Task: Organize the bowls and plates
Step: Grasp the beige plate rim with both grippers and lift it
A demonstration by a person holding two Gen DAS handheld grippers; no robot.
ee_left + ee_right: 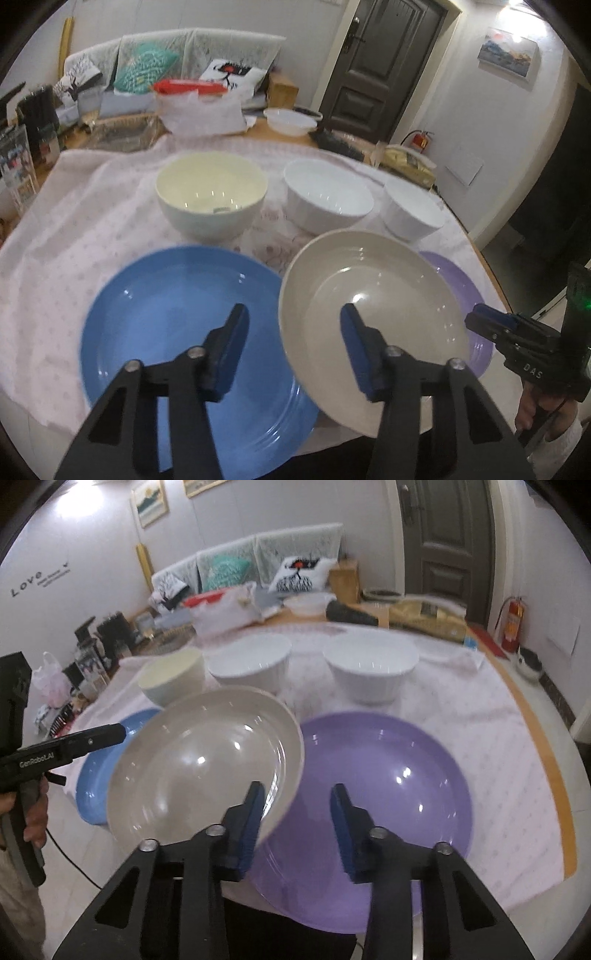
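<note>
A beige plate (pixel 373 317) (pixel 207 764) lies tilted, overlapping the blue plate (pixel 177 332) (pixel 99 775) and the purple plate (pixel 469 295) (pixel 384 797). Behind stand a cream bowl (pixel 210 195) (pixel 173 675) and two white bowls (pixel 328 199) (pixel 413 214) (pixel 251 664) (pixel 373 668). My left gripper (pixel 293 332) is open above the seam between the blue and beige plates. My right gripper (pixel 297 808) is open, straddling the beige plate's right rim over the purple plate. It also shows in the left wrist view (pixel 491 321).
A pale patterned cloth (pixel 92 206) covers the wooden table (pixel 554 775). At the far edge sit a plastic bag (pixel 203 110), a white dish (pixel 291 120), a wicker tray (pixel 122 133) and boxes. A sofa (pixel 251 565) is behind.
</note>
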